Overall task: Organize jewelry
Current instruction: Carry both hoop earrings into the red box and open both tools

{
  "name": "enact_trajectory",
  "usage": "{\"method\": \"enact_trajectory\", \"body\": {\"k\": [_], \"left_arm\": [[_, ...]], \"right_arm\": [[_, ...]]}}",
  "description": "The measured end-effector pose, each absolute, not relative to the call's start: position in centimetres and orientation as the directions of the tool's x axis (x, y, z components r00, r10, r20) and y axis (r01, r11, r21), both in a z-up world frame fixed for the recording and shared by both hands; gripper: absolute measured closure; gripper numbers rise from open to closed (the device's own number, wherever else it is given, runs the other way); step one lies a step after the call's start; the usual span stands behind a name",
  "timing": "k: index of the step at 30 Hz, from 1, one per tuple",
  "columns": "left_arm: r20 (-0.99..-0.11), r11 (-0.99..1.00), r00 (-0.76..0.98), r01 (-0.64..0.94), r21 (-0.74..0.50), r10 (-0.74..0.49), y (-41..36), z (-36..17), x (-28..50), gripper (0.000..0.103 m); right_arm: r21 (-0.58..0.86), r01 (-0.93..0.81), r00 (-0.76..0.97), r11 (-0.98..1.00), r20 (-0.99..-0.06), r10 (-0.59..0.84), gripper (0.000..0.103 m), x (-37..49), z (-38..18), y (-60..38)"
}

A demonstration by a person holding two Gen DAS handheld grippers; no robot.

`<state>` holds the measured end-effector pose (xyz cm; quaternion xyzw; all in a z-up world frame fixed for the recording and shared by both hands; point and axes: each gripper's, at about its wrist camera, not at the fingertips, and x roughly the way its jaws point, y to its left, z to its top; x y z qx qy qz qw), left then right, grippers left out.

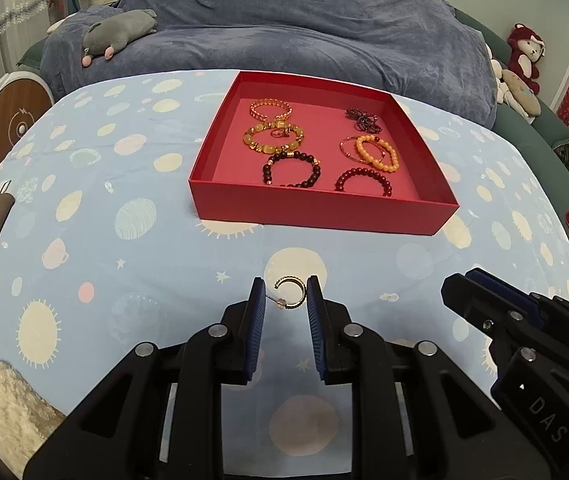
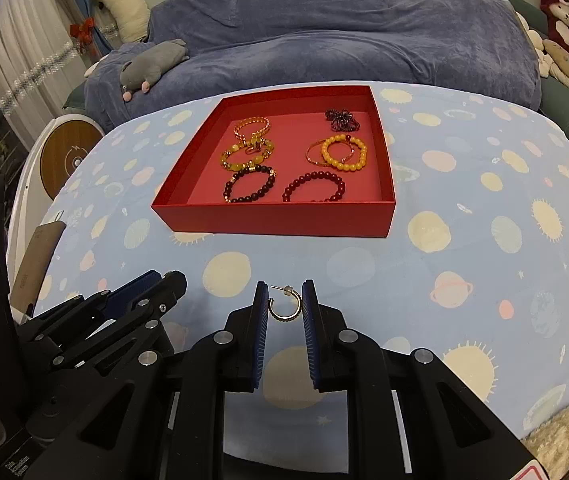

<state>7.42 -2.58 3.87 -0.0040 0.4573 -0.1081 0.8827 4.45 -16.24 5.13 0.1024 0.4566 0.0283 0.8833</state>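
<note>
A red tray (image 1: 316, 210) (image 2: 272, 220) sits on the table and holds several bead bracelets, among them an orange one (image 1: 378, 154) (image 2: 344, 154) and a dark red one (image 1: 364, 180) (image 2: 316, 186). A gold hoop earring (image 1: 291, 293) sits between my left gripper's (image 1: 285, 300) blue pads, touching the right pad; I cannot tell if it is gripped or lying on the cloth. A second gold hoop earring (image 2: 283, 305) sits between my right gripper's (image 2: 283, 304) pads and touches both. The right gripper also shows in the left wrist view (image 1: 484, 292), the left one in the right wrist view (image 2: 152, 284).
The table wears a light blue cloth with planets and suns (image 1: 124, 220) (image 2: 484, 220). A blue bed with a grey plush toy (image 1: 118, 34) (image 2: 152, 66) lies beyond. A fluffy cream mat (image 1: 0, 408) (image 2: 564, 436) lies at the near edge. A round wooden-faced device (image 1: 16, 126) stands left.
</note>
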Motion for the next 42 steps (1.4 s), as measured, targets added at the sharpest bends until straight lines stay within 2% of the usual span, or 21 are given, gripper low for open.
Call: {"method": "enact_trajectory", "body": {"k": [23,42], "left_arm": [[-0.725,0.966,0.648,0.237,-0.099,-0.233,-5.3,10.2,15.1,0.082],[-0.758,0.970,0.622,0.236,-0.059,-0.197,-6.8,7.2,22.6,0.082]], "right_arm": [[0.189,0.018,0.698,0.982,-0.706,0.123,0.087,12.0,11.7,-18.2],[0.164,0.042,0.671,0.986,-0.735,0.094,0.087,19.1,8.6,-19.3]]}}
